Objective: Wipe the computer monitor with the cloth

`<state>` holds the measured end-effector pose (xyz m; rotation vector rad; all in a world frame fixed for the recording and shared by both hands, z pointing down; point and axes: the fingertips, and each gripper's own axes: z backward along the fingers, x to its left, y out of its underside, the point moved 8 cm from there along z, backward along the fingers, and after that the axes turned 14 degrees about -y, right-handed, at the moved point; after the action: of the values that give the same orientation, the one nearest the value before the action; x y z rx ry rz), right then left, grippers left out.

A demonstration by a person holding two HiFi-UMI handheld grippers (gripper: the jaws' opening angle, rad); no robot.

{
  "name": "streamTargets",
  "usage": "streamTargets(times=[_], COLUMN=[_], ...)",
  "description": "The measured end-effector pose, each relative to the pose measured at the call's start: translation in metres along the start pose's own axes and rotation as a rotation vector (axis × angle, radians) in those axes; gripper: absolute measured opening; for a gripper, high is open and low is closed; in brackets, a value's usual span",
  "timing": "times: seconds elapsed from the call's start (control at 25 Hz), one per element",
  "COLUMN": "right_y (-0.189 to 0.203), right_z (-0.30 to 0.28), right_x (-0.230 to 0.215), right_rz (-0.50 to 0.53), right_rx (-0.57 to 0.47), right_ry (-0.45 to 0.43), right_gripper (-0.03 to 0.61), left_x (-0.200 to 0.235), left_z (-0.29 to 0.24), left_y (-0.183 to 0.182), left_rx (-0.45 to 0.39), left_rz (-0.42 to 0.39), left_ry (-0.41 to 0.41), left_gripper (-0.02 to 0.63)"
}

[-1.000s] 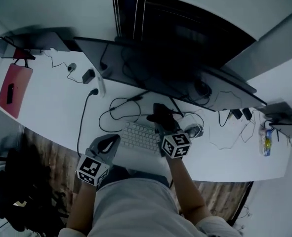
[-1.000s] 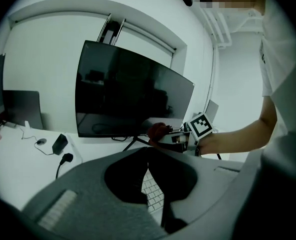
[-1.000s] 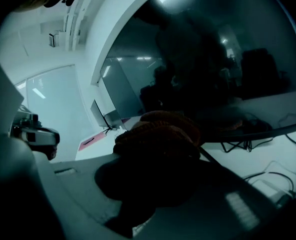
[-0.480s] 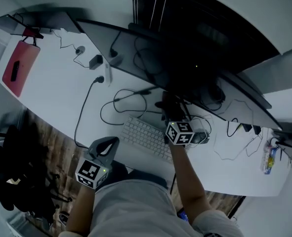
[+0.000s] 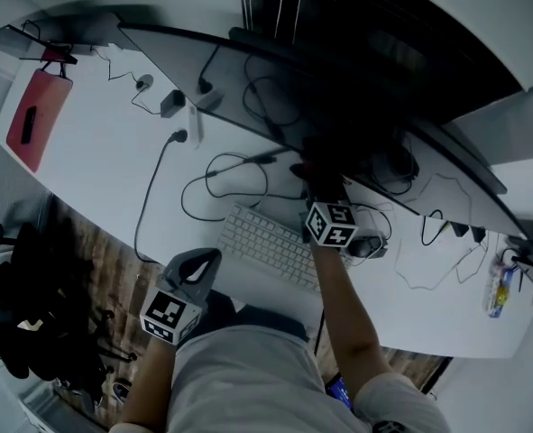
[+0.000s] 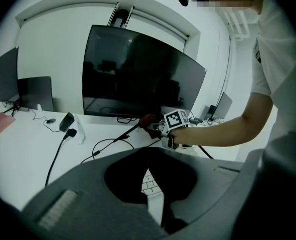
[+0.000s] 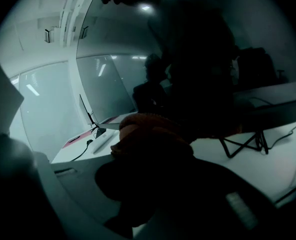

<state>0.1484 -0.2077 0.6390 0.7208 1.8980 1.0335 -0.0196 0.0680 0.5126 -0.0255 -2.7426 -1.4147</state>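
A wide, dark, curved monitor (image 5: 365,79) stands at the back of the white desk (image 5: 95,170), and it fills the middle of the left gripper view (image 6: 137,79). My right gripper (image 5: 320,179) reaches out to the monitor's lower edge, shut on a bunched red-orange cloth (image 7: 150,134). The left gripper view shows the same cloth (image 6: 149,121) just below the screen. In the right gripper view the glossy screen (image 7: 188,59) is very close ahead. My left gripper (image 5: 197,264) hangs at the desk's front edge with its jaws together and nothing held.
A white keyboard (image 5: 271,246) lies under my right forearm, with a mouse (image 5: 370,246) to its right. Black cables (image 5: 221,188) loop across the desk beside a power adapter (image 5: 171,104). A red flat case (image 5: 36,115) lies far left. A small bottle (image 5: 494,289) stands far right.
My right gripper has carried the cloth forward, from over the keyboard up to the monitor's lower edge. The left gripper has stayed at the desk's front edge.
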Motion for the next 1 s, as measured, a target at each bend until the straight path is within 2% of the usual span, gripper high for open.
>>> streamTargets(times=[0.52,1.0], right_y=[0.001,0.003], right_z=[0.026,0.076], right_x=[-0.018,-0.043], right_rz=[-0.006,-0.026], right_rx=[-0.064,-0.087], right_ry=[0.054,0.112], right_gripper=[0.078,0.078], left_x=[-0.021,-0.048], left_z=[-0.011,-0.024], left_y=[-0.002,-0.012], left_rx=[0.027,0.004], left_rz=[-0.048,-0.087], left_ry=[0.037,0.072], left_gripper=[0.009,0.009])
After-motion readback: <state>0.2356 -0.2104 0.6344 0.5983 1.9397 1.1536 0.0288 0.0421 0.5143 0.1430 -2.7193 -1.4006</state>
